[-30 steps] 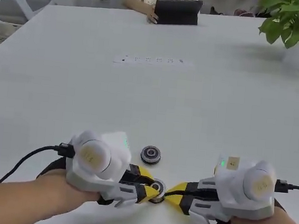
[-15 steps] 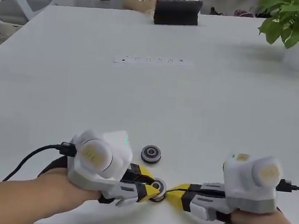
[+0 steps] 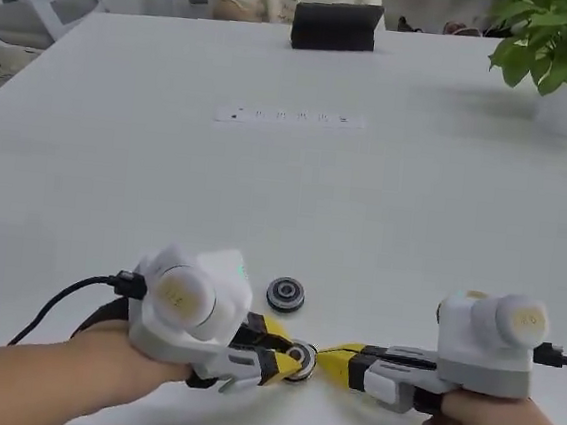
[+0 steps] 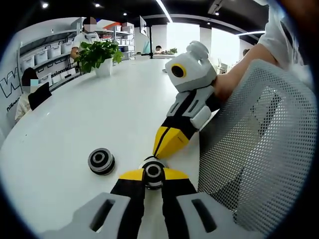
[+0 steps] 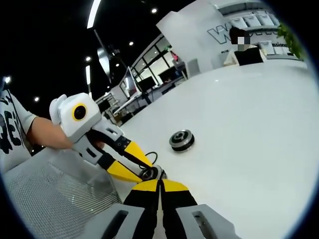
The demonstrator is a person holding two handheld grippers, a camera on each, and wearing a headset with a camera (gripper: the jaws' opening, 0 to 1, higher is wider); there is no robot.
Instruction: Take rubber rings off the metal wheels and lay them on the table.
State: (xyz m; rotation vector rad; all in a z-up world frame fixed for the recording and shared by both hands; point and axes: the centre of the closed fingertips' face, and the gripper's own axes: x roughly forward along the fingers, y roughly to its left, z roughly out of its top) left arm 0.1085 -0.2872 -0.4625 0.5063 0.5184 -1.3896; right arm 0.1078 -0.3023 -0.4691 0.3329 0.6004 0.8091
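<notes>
Above white table (image 3: 285, 193) left claw (image 4: 153, 174) grips wheel (image 3: 299, 355), right claw (image 5: 160, 183) seemingly too.

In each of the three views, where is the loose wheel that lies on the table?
Head view: loose wheel low centre, just beyond the held wheel.
Left gripper view: loose wheel lower left, left of the held wheel.
Right gripper view: loose wheel near centre, up-right of the held wheel.
Shared landmark: the held wheel.

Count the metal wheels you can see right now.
2. One metal wheel lies free on the table; the other wheel is clamped in the left hand-held gripper, with the right hand-held gripper close beside it. None seems hidden.
</notes>
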